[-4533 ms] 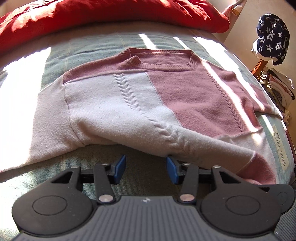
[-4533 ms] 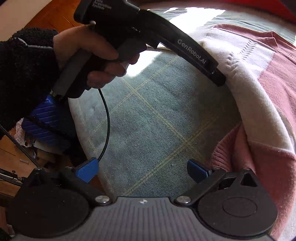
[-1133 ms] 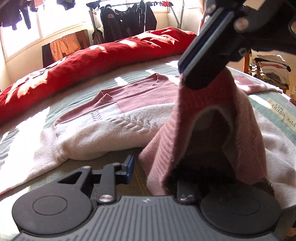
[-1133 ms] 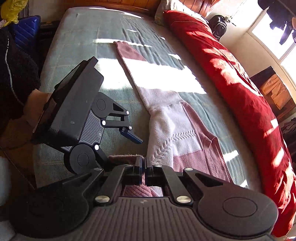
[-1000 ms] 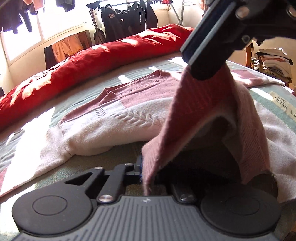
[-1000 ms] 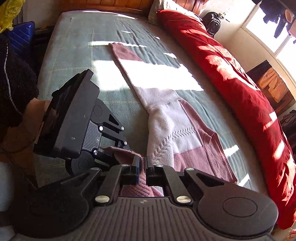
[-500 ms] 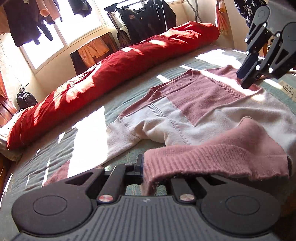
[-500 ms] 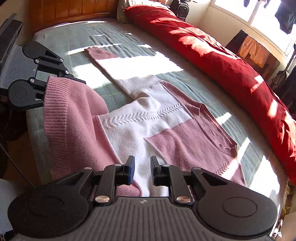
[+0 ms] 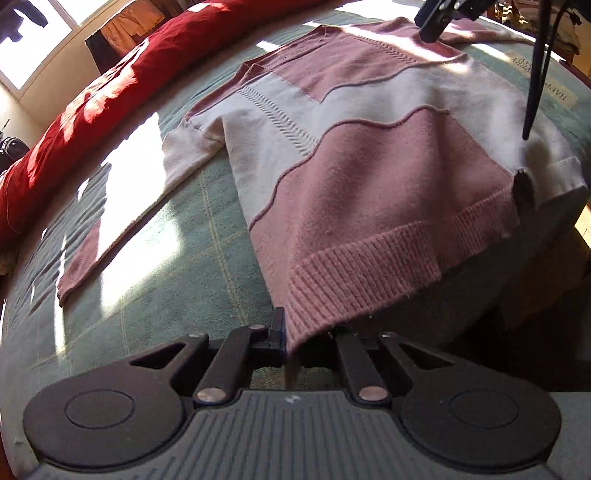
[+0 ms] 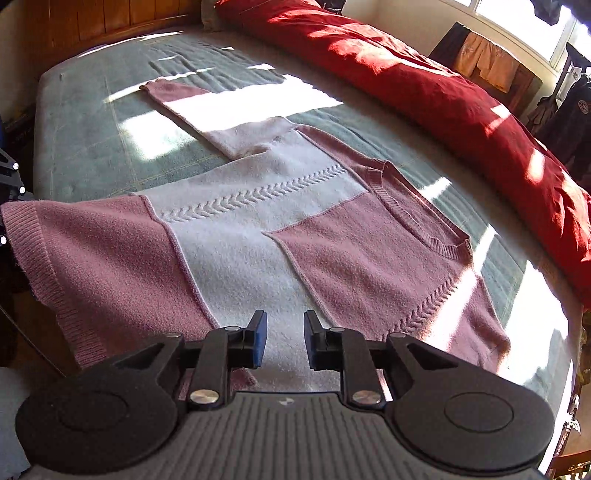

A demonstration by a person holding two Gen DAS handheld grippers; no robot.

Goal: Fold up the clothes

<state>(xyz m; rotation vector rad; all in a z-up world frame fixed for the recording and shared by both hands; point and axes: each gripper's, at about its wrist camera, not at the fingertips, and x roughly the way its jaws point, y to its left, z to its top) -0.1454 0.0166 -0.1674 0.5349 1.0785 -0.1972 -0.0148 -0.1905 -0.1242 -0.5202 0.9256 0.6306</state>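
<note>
A pink and white knit sweater [image 9: 369, 155] lies front up on the green bed cover [image 9: 177, 258]. My left gripper [image 9: 290, 339] is shut on the corner of its ribbed pink hem [image 9: 369, 273], which hangs taut over the bed's edge. In the right wrist view my right gripper [image 10: 282, 339] hovers over the white lower part of the sweater [image 10: 258, 229]. Its jaws are opening and the blue pads [image 10: 260, 338] stand apart with nothing pressed between them. The right gripper's tip [image 9: 436, 18] shows at the top of the left wrist view, over the sweater's far shoulder.
A red duvet [image 10: 443, 92] runs along the far side of the bed. One sleeve [image 10: 221, 107] lies stretched out across the cover. A wooden headboard [image 10: 110, 18] stands at the bed's end. A black cable [image 9: 535, 74] hangs at the right.
My right gripper let go of the pink hem and its jaws parted. My left gripper pulled the hem corner outward, and the bunched lower part now lies spread flat.
</note>
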